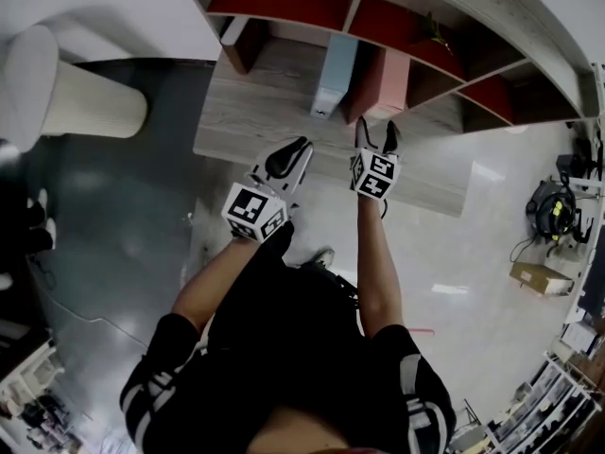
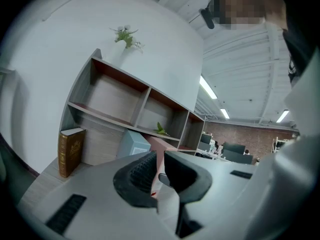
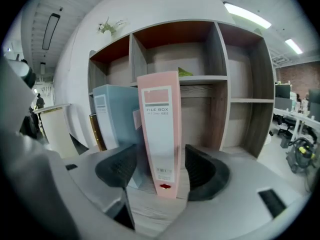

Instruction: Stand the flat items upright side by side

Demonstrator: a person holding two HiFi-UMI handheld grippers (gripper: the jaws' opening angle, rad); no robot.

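Observation:
A pink file box (image 3: 160, 129) stands upright on the wooden ledge (image 1: 246, 112), right next to a pale blue file box (image 3: 116, 116) that also stands upright. From the head view the blue box (image 1: 333, 76) is left of the pink one (image 1: 383, 83). My right gripper (image 3: 162, 171) is open just in front of the pink box, with a gap showing on both sides of it. My left gripper (image 2: 160, 170) is shut with nothing in it, held back to the left of the boxes (image 1: 286, 159). The right gripper (image 1: 376, 138) sits just below the pink box in the head view.
A brown book (image 2: 70, 151) stands at the left end of the ledge. Behind the boxes rises a cubby shelf (image 3: 220, 89) with a small plant (image 2: 127, 35) on top. A white cylinder (image 1: 85, 97) lies on the floor at left.

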